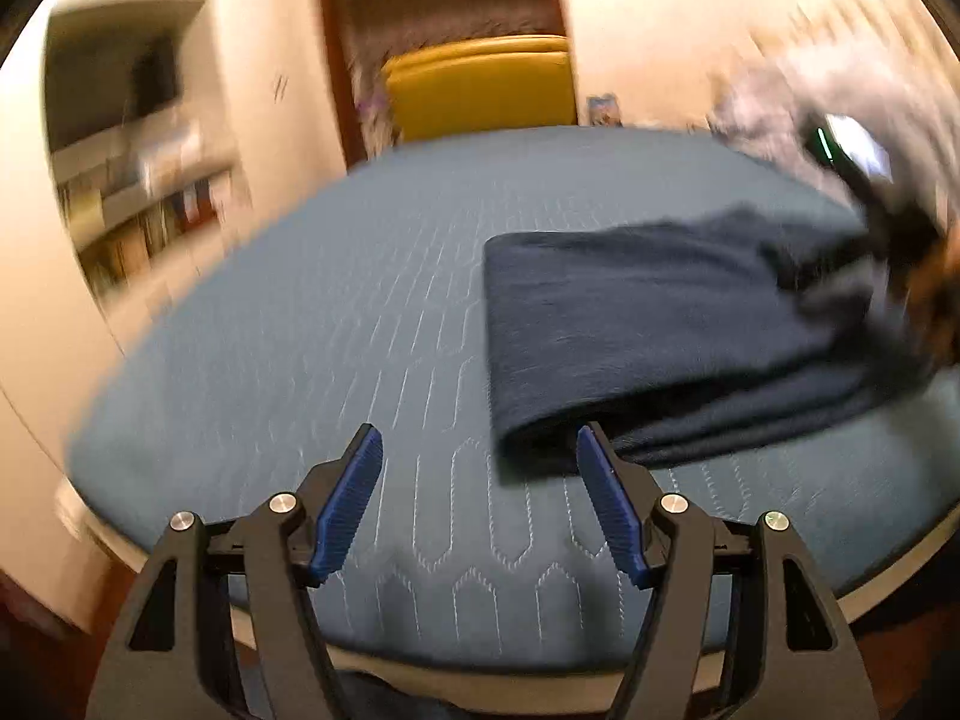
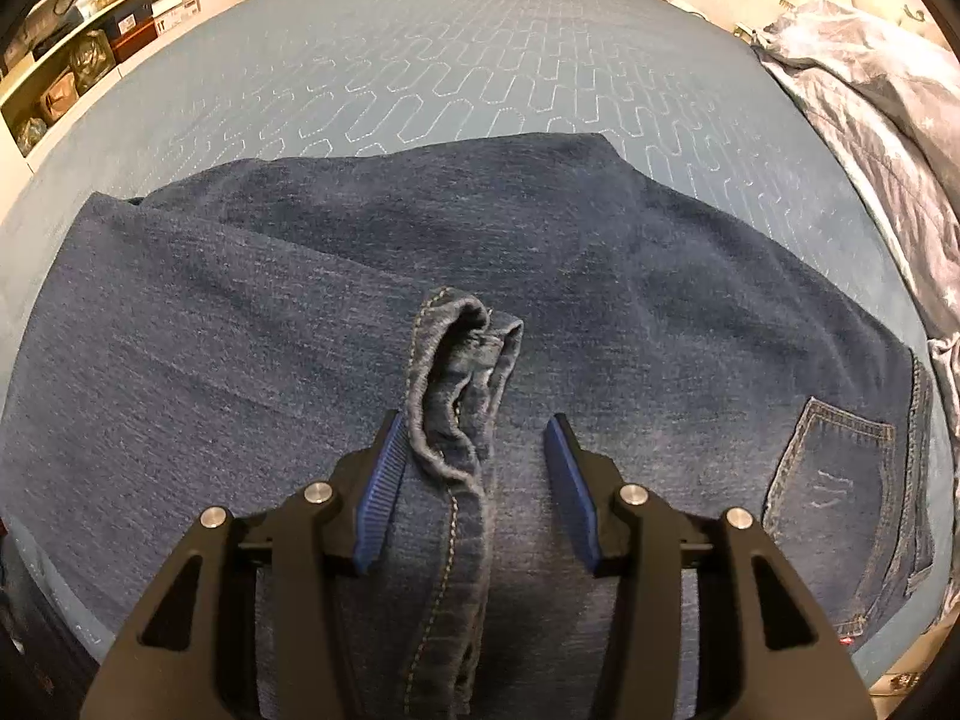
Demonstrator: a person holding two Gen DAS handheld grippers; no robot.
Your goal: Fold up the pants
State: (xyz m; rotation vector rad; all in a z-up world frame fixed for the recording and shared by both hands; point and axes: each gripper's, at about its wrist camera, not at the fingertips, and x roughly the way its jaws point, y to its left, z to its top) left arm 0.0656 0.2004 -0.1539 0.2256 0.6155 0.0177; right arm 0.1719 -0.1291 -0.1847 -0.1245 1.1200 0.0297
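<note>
**A:** Looking at the dark blue denim pants (image 2: 420,276) on the quilted blue bed cover (image 2: 480,60): we judge at least one fold is in. From the left wrist view they lie as a doubled slab with a rounded fold edge (image 1: 498,360) facing the bare stretch of cover. Back pocket (image 2: 834,480) shows at the pants' right end.

**B:** What's left?

**A:** A stitched hem end (image 2: 462,372) is bunched and curled on top of the pants, not flat. We'd say it needs laying out or tucking, then maybe a final fold. Roughly mid-to-late, our guess.

**B:** Grippers?

**A:** Right gripper (image 2: 474,438) hovers just over the pants, blue pads (image 2: 378,492) apart, straddling that hem; one pad looks to touch it, nothing clamped. Left gripper (image 1: 480,450) is off the pants, low over the cover beside the fold edge, jaws wide apart, empty. Its frame is motion-blurred.

**B:** Anything else nearby?

**A:** Grey patterned bedding (image 2: 888,108) crumpled past the pants' pocket end; yellow chair (image 1: 480,84) beyond the cover.
</note>
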